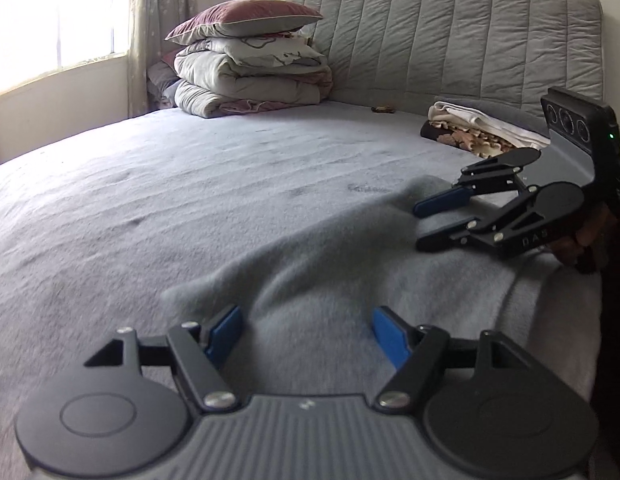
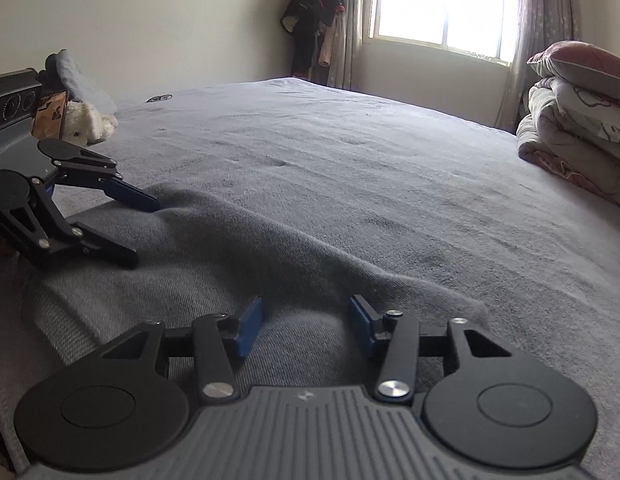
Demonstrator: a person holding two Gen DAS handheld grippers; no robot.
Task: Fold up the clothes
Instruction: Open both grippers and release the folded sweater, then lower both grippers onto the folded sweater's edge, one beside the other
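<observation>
A: Item, garment (image 1: 318, 264): grey, soft, rumpled. Lying on bed (image 1: 170, 184), near edge, well short of bedding stack (image 1: 250, 68) by headboard (image 1: 450, 36).

B: Noted. Ridge of cloth running across garment, far hem raised in a fold. Sheet beyond garment bare up to stack.

A: Item, left gripper (image 1: 306, 332): jaws wide, nothing pinched, cloth beneath and between pads only. Low over near part of garment.

B: Item, right gripper (image 2: 306, 326): jaws parted to a middling gap, no cloth clamped. Also low over garment, just beside the other, toward folded linens (image 1: 482, 128) side.

A: Step in hand, by judgement: early. Both tools set over garment for a two-point pick; no grip made yet, no fold completed.

B: Next move, likely requirement: tips down onto cloth edge at two separate points, jaws closed on a single layer each, then lift and carry together so fabric stays taut and lays flat.

A: Risk: soft knit bunching, or two layers caught at once.
</observation>
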